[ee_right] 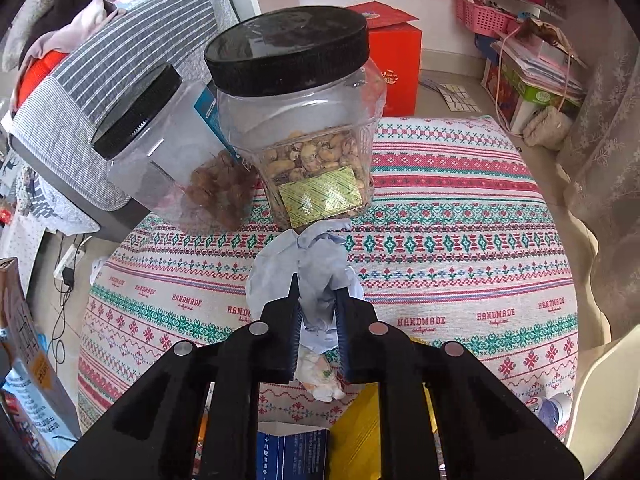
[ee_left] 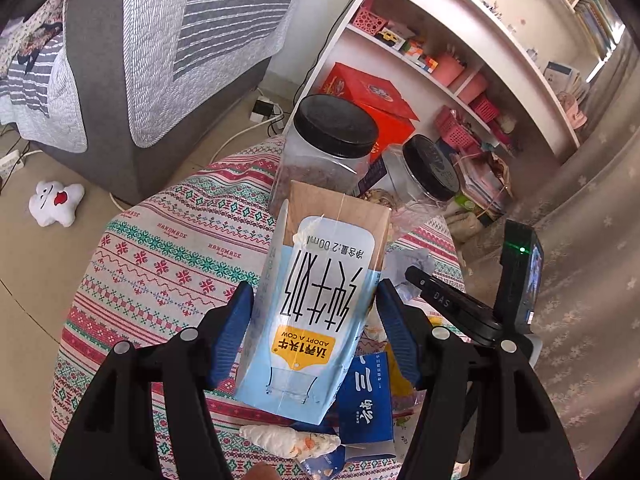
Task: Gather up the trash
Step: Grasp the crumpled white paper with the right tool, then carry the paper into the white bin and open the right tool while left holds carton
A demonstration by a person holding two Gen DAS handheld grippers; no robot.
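Your left gripper (ee_left: 314,312) is clamped on the milk carton (ee_left: 316,300) above the patterned table (ee_left: 168,256), while your right gripper (ee_right: 318,312) pinches the crumpled blue paper (ee_right: 316,268) before the nut jar (ee_right: 300,120).

Both cams ride right behind their own fingers, looking forward and down at the patterned surface (ee_left: 168,256) from close up. The left view sits just behind the left hand-held gripper (ee_left: 316,312), facing toward the sofa (ee_left: 132,80) at 10 o'clock and the shelves (ee_left: 460,64) at 1 o'clock. The right view looks out over the right hand-held gripper (ee_right: 318,312), nearly on top of the nut jar (ee_right: 300,120) at 12 o'clock. Shared bits: both jars, the striped sofa, the red box (ee_right: 396,64), the pink baskets and the milk carton (ee_right: 28,360), which shows at 8 o'clock in the right view.
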